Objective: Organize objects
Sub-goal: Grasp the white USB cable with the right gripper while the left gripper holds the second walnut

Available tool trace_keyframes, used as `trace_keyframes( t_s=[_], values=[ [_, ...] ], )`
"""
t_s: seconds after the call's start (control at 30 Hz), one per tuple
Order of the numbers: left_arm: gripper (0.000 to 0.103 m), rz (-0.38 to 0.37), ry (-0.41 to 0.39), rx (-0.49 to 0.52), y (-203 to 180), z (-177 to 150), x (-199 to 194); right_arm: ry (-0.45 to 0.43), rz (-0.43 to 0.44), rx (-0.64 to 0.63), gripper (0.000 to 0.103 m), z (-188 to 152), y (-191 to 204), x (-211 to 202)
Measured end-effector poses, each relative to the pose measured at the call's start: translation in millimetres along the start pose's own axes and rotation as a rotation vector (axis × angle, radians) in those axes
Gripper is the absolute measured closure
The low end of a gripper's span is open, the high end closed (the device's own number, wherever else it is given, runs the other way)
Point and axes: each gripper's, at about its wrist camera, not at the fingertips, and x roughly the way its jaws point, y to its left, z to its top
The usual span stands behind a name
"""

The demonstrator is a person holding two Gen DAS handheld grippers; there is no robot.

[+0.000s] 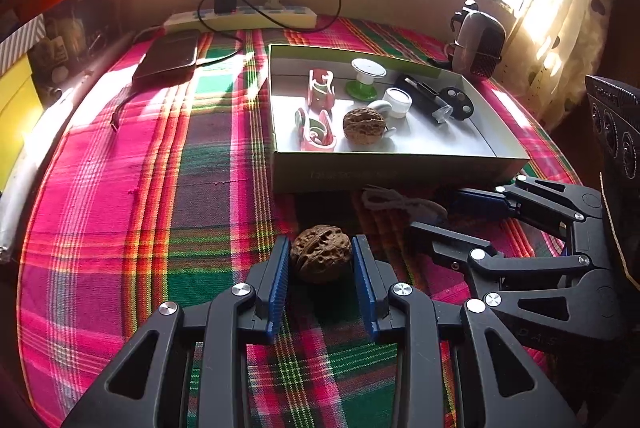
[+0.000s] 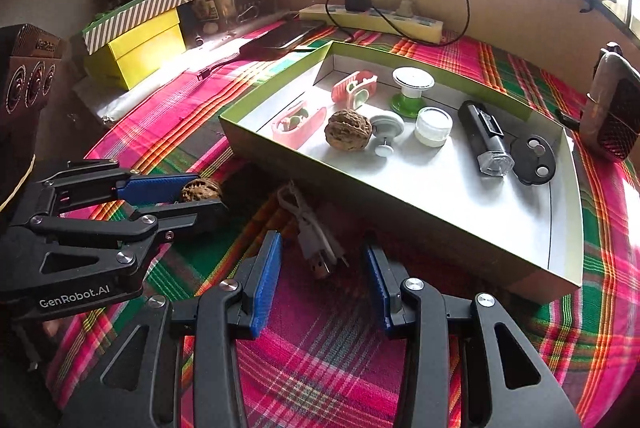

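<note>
A brown walnut [image 1: 321,252] lies on the plaid cloth between the blue pads of my left gripper [image 1: 321,256], which stands around it with the pads touching or nearly touching its sides. It also shows in the right wrist view [image 2: 201,189]. My right gripper [image 2: 323,260] is open around a coiled white USB cable [image 2: 310,228] just before the box. The green-rimmed white box [image 1: 400,169] holds a second walnut [image 1: 364,125], two pink tape dispensers [image 1: 320,91], a green-and-white spool [image 1: 366,77], a white jar [image 1: 398,101] and a black flashlight [image 1: 424,97].
A power strip [image 1: 244,17] with a black charger and cable lies along the back wall. A dark phone [image 1: 170,55] lies at the back left. A brown mesh-fronted object [image 1: 478,43] stands right of the box. Yellow and orange boxes [image 2: 140,43] stack at the left.
</note>
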Motion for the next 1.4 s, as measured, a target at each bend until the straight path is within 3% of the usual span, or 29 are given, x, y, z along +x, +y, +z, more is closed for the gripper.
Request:
trace_keyframes(
  t_s=[0.4, 0.5, 0.73, 1.4],
  values=[
    [0.074, 0.005, -0.006, 0.011, -1, -1, 0, 0.007, -0.04, -0.043, 0.062, 5, 10, 6],
    [0.074, 0.004, -0.006, 0.01, -1, -1, 0, 0.005, -0.031, -0.047, 0.072, 4, 12, 5],
    [0.074, 0.004, -0.009, 0.009, -1, -1, 0, 0.001, -0.03, -0.051, 0.082, 0, 16, 2],
    [0.074, 0.047, -0.01, 0.039, -7, -1, 1, -0.021, -0.012, 0.01, 0.083, -6, 11, -9]
  ],
)
